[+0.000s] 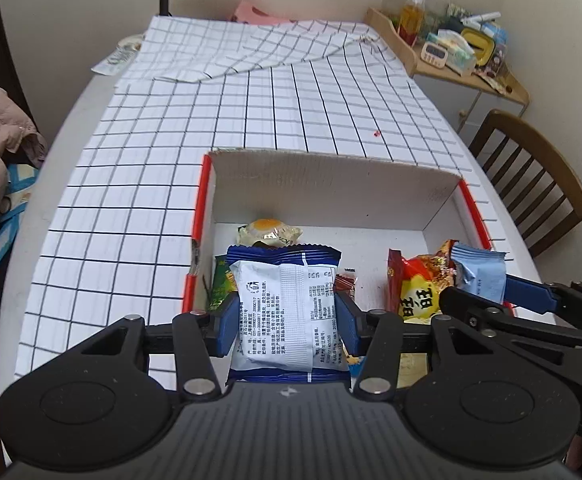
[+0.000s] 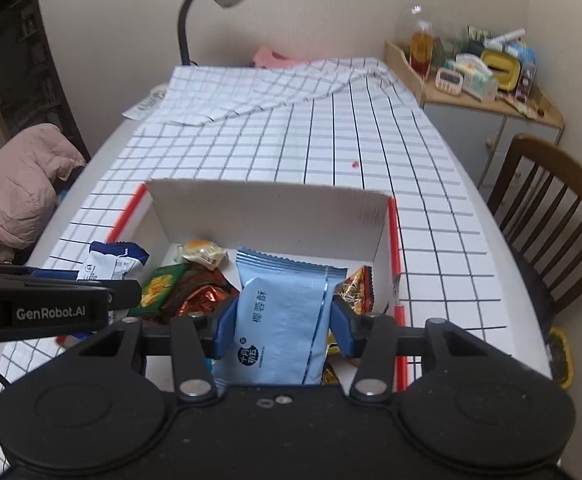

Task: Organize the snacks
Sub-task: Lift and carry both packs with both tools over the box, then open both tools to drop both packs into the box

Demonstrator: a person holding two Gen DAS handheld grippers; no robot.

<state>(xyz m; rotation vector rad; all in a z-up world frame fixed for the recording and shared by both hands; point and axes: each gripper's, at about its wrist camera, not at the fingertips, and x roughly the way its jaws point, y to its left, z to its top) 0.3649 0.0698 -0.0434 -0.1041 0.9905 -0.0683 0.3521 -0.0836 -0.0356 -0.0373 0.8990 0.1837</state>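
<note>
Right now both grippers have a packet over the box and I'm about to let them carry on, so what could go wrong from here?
1. The left gripper pinches the dark blue packet only by its sides, so it could slip or crumple.
2. The right gripper, holding the light blue packet, works close beside the left; the two could bump.
3. The box already holds loose snacks like the egg-print packet; a drop may bury them.

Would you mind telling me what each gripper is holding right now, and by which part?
The left gripper clamps the dark blue snack packet across its middle, by its side edges. The right gripper clamps the light blue packet likewise, across its middle.
</note>
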